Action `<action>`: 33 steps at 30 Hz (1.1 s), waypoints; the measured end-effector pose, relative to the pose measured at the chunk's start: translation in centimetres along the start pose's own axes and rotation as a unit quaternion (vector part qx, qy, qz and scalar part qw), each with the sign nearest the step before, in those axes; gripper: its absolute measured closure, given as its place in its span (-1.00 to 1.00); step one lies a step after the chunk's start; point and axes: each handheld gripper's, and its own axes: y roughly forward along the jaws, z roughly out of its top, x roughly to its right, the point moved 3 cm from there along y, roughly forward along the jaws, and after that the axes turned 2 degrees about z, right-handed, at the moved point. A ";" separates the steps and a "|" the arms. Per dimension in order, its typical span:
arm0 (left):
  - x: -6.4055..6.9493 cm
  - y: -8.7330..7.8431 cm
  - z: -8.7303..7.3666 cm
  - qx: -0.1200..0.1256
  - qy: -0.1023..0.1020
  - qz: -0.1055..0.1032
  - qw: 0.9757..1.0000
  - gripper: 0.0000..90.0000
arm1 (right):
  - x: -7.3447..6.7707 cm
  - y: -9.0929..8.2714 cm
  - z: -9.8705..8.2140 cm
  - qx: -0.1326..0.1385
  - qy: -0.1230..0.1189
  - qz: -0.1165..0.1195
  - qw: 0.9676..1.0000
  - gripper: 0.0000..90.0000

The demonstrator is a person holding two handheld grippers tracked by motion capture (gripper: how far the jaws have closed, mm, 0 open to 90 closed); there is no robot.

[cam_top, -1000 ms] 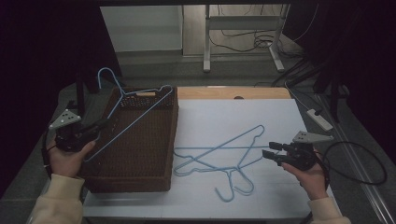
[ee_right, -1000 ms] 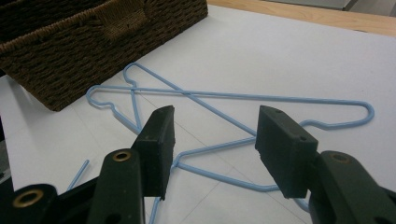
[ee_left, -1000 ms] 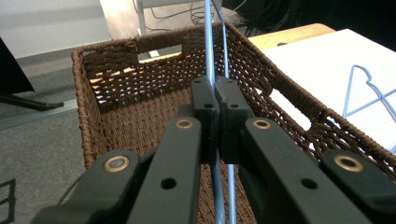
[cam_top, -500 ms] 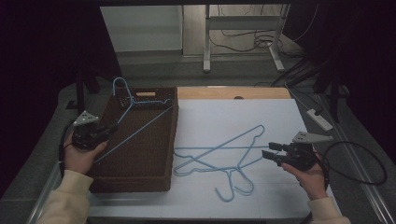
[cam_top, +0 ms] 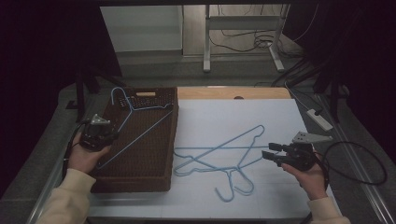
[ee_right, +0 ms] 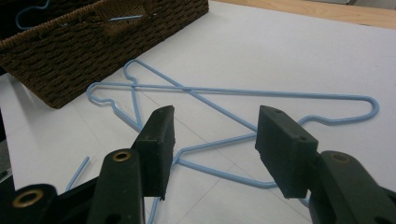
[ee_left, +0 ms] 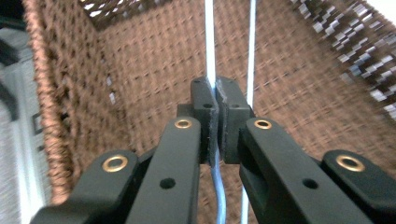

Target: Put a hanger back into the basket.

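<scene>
High view: a white table top (cam_top: pixel 280 116) carries a brown woven basket (cam_top: pixel 144 179) on its left part, and right of the basket lie 2 light-blue wire hangers (cam_top: pixel 219 151), crossed over each other on the bare surface with their hooks toward the person. A 3rd blue hanger (cam_top: pixel 140 122) rests slanted inside the basket, its hook at the far left corner and 1 wire running down toward the near left side. The left gripper (cam_top: pixel 100 135) sits at the basket's left wall, held in a hand with a pale sleeve; in the left gripper view its 2 black jaws are pressed together on a wire of that hanger (ee_left: pixel 210 46) (a second wire runs just beside them, free) above the woven floor (ee_left: pixel 303 93). The right gripper (cam_top: pixel 276 155) hangs just right of the crossed pair; in the right gripper view its jaws stand spread with nothing between the pads, and the hangers (ee_right: pixel 219 91) lie on the table beyond them.
</scene>
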 end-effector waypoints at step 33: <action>2.0 -1.5 1.4 0.038 0.007 -0.030 0.999 -0.13 | 0.3 -0.3 -0.5 -0.001 0.007 -0.001 1.000 0.04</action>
